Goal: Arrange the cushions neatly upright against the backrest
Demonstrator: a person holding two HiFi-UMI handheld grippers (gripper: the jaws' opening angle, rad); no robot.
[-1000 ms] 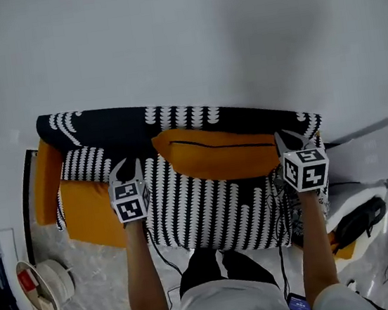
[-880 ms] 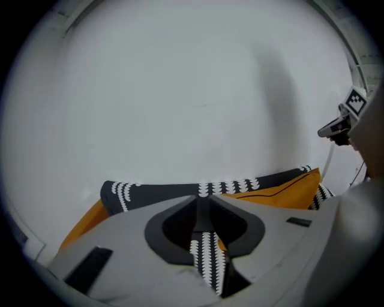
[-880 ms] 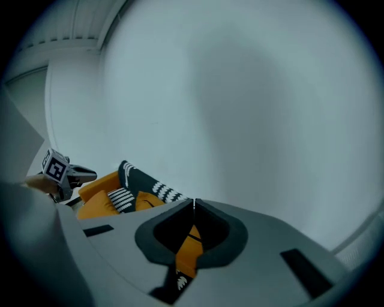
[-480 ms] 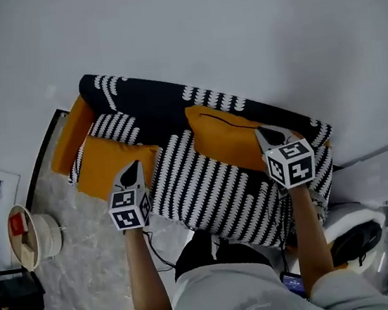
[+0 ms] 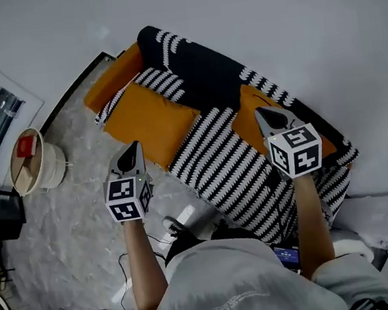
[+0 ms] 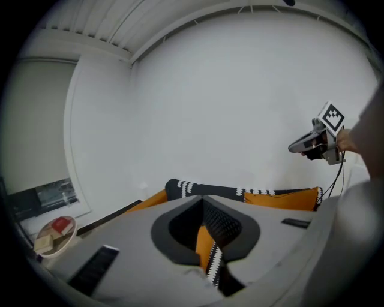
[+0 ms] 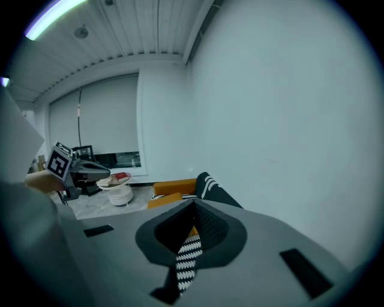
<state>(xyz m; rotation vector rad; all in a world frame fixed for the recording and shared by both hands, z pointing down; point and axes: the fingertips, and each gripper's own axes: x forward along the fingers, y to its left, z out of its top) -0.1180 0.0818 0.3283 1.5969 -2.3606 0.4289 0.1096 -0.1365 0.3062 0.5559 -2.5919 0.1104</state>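
a: the left hand-held gripper (image 5: 131,154) and right hand-held gripper (image 5: 267,115) are both pressed together, empty, and have pulled back off the sofa (image 5: 218,163).

b: so the leaning cushion (image 5: 246,112) rests against the backrest (image 5: 197,72) at the right one's 9 o'clock. the flat cushion (image 5: 148,121), at the left one's 1 o'clock, needs standing up next.

Head view steeply down; gripper views near-level; sofa (image 5: 204,71) shared.

One cushion (image 5: 150,121) lies on the sofa's (image 5: 223,161) seat at its left end. A second cushion (image 5: 249,118) leans, I think, against the backrest (image 5: 204,71) toward the right end, behind my right gripper (image 5: 263,113). My left gripper (image 5: 134,149) hangs before the seat's front edge.
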